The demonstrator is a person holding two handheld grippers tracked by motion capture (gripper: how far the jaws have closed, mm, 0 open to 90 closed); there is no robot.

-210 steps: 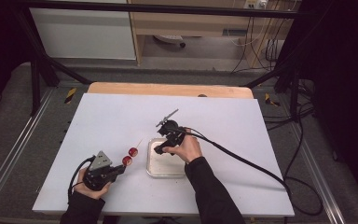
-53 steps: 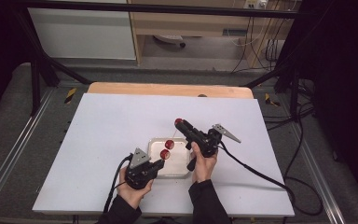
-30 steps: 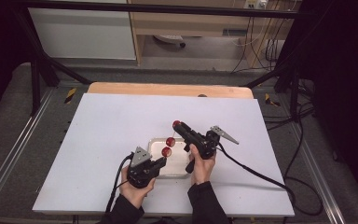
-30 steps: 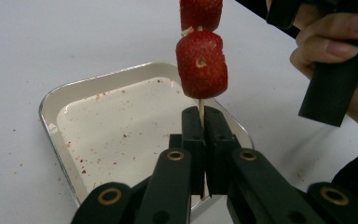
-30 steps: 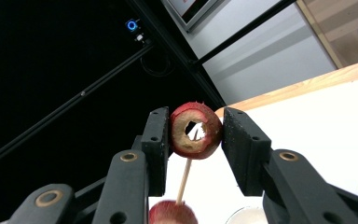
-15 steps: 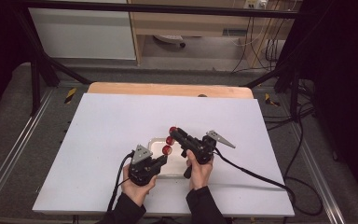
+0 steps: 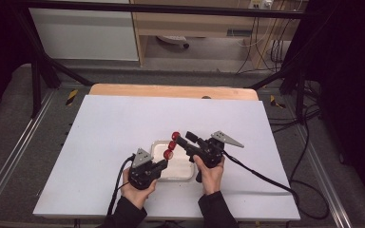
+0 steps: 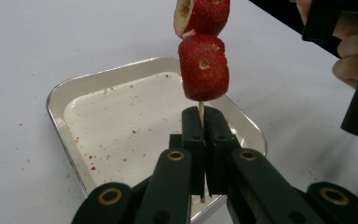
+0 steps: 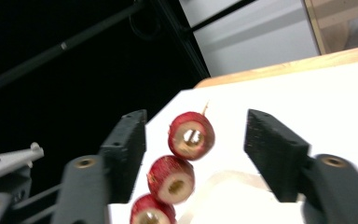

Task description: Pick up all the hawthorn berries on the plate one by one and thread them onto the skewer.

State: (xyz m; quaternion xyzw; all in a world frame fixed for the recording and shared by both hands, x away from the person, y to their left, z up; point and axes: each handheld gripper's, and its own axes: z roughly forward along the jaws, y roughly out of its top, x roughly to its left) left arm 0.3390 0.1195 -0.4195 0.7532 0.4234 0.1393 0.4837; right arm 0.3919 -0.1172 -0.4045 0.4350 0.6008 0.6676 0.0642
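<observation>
Clamping the thin wooden skewer (image 8: 201, 112) near its lower end, my left gripper (image 8: 204, 140) has its jaws pressed together on the stick, which rises tilted out of them. My left hand (image 7: 134, 194) sits low at the near edge of the surface (image 7: 100, 133), the wrist pointing the gripper up and toward the right. Three red fruit pieces (image 7: 172, 144) are threaded along the skewer, one above another, over the near left part of the white tray (image 8: 60, 100).

My right gripper (image 9: 196, 156) has just been opening; its jaws stand apart on either side of the top fruit piece (image 9: 191, 136), with clear gaps and no contact. The skewer's tip (image 9: 205, 108) pokes out just past that piece. My right hand (image 7: 211, 174) holds this gripper level, aimed left toward the skewer, forearm coming in from the near edge beside the tray.

The tray lies flat on the surface, speckled with red crumbs.
</observation>
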